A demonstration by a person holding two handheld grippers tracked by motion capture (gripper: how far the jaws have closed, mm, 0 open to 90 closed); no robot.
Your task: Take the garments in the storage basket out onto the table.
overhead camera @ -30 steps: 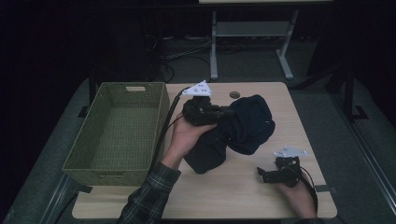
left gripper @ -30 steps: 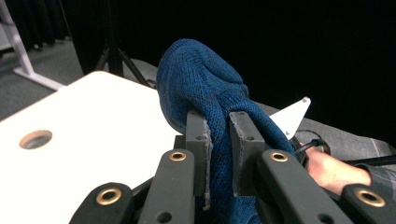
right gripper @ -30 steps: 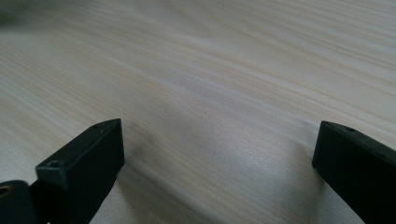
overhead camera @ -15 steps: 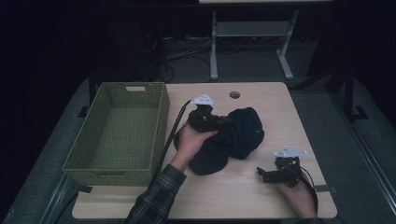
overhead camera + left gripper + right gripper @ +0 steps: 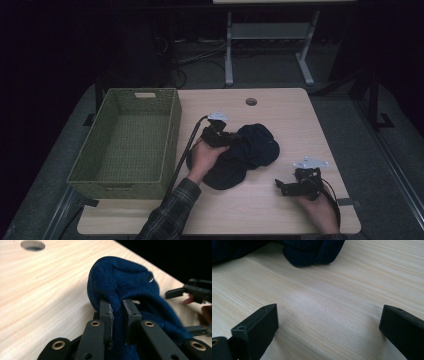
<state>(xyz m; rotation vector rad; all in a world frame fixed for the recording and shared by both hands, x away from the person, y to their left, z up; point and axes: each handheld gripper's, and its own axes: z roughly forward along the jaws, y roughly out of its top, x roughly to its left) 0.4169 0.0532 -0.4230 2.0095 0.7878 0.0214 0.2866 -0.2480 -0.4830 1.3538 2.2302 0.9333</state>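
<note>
A dark blue knit garment (image 5: 252,150) lies bunched in the middle of the light wood table (image 5: 300,115). My left gripper (image 5: 220,136) sits at the garment's left edge, shut on a fold of it. The left gripper view shows that fold of blue knit (image 5: 120,277) pinched between the two pads of the gripper (image 5: 117,306), low over the wood. My right gripper (image 5: 286,186) rests near the front right of the table, open, nothing between its fingers. In its own view the right gripper (image 5: 329,325) stands wide over bare wood, with the garment's edge (image 5: 312,252) just ahead.
An empty green woven basket (image 5: 170,140) stands at the table's left, close to my left hand. A round cable hole (image 5: 251,101) sits at the back middle. A metal stand and cables are on the floor behind the table.
My left hand has come down and toward the front with the garment, which now lies lower and more bunched on the table. The right gripper has stayed put.
</note>
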